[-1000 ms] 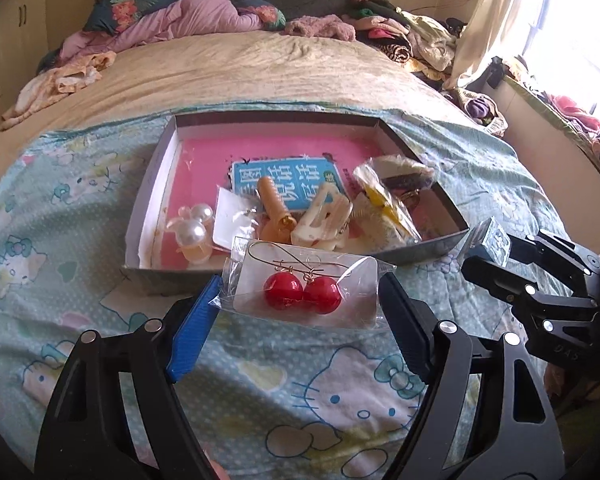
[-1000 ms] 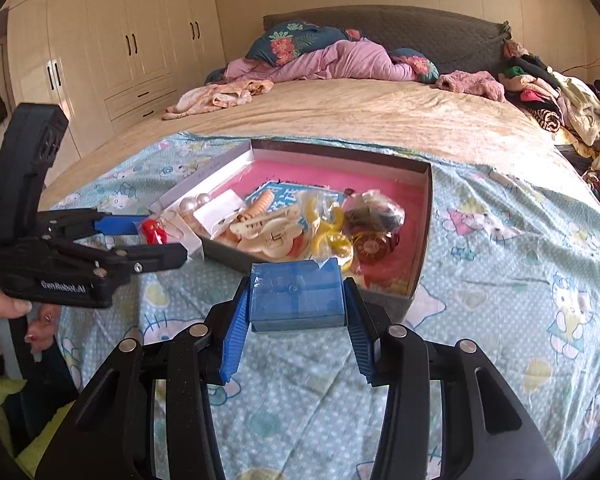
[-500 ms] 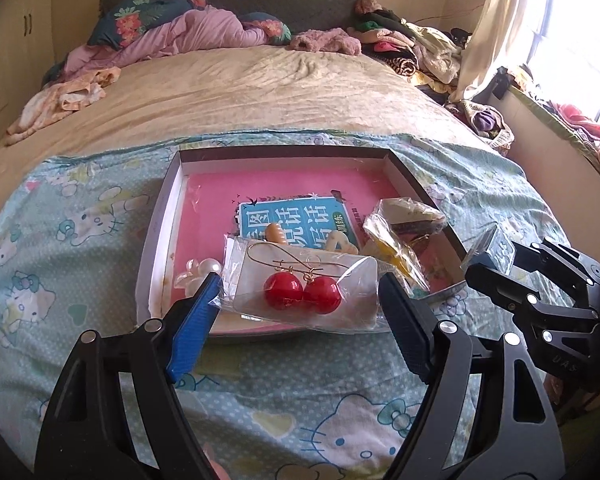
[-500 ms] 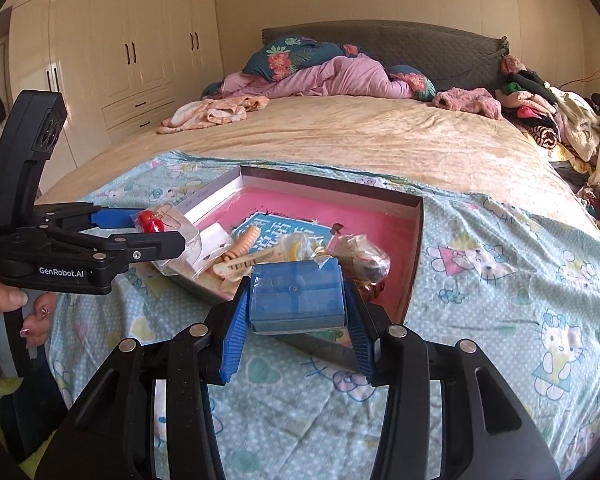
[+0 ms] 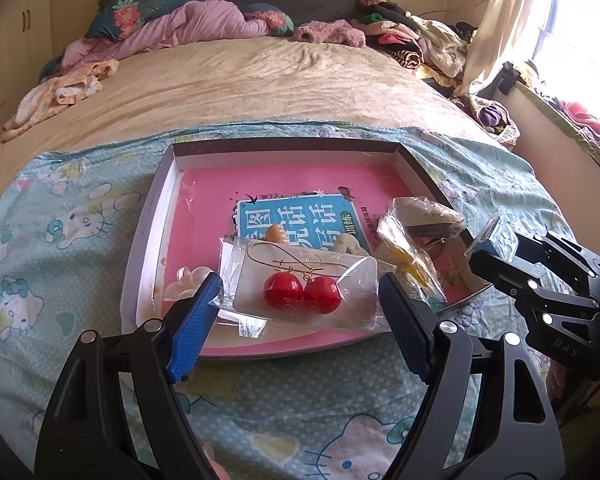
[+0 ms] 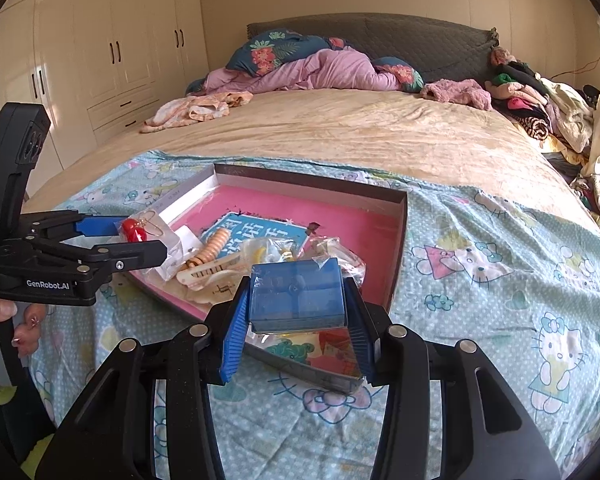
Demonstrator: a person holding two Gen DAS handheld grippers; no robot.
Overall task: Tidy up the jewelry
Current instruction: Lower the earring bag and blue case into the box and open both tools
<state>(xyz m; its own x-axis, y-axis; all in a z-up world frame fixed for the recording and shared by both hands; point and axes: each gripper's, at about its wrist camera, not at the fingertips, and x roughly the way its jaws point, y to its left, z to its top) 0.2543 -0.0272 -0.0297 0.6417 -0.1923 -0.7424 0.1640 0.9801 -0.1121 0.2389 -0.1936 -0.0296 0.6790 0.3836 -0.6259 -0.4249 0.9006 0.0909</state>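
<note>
My left gripper (image 5: 300, 300) is shut on a clear packet of red ball earrings (image 5: 302, 294) and holds it over the near part of the pink-lined box (image 5: 151, 216). My right gripper (image 6: 297, 312) is shut on a small blue plastic case (image 6: 297, 294) above the box's near right corner (image 6: 398, 240). The box holds a blue booklet (image 5: 295, 220), hair clips (image 6: 207, 270), pearl pieces (image 5: 189, 278) and bagged items (image 5: 416, 232). The left gripper with the earrings also shows in the right wrist view (image 6: 135, 236). The right gripper shows in the left wrist view (image 5: 496, 252).
The box lies on a Hello Kitty sheet (image 6: 520, 280) at the foot of a bed with a beige cover (image 5: 259, 80). Piled clothes (image 6: 540, 108) and bedding (image 6: 312, 68) lie near the headboard. Wardrobes (image 6: 99, 60) stand at left, a window (image 5: 580, 40) at right.
Both grippers have risen and moved forward over the box, each keeping its item; the box sits lower and closer under them in both views.
</note>
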